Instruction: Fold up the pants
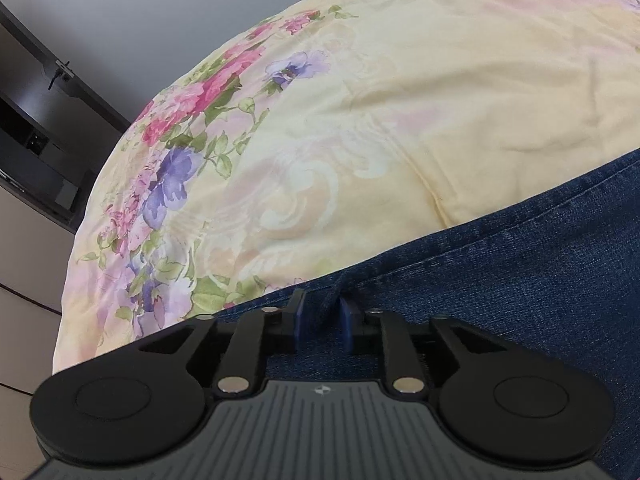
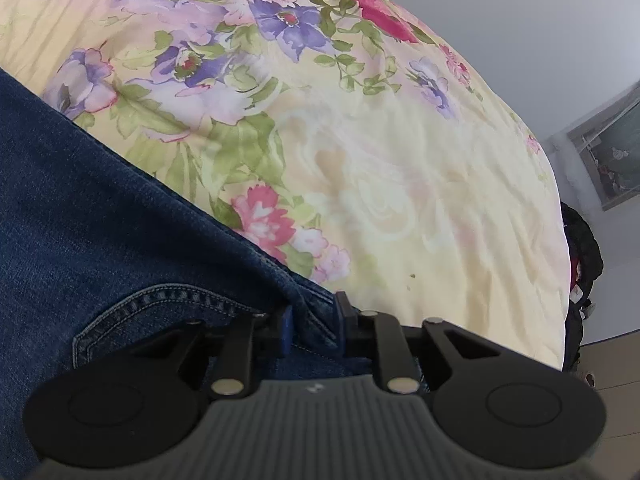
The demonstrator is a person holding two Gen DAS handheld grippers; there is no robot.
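Note:
Dark blue denim pants (image 1: 520,280) lie on a yellow floral bedspread (image 1: 400,120). In the left wrist view they fill the lower right. My left gripper (image 1: 322,314) sits low over their edge, open, with a thin raised ridge of denim standing in the gap and not pressed by the pads. In the right wrist view the pants (image 2: 100,220) cover the left side, and a stitched pocket seam shows near the fingers. My right gripper (image 2: 314,318) is shut on a bunched edge of the denim, which fills the space between its jaws, over the bedspread (image 2: 400,200).
The bed's edge curves off to the left in the left wrist view, where a dark cabinet (image 1: 40,140) stands by a grey wall. In the right wrist view a dark bundle (image 2: 580,248) lies at the bed's right edge, with a glass-fronted shelf (image 2: 612,160) beyond it.

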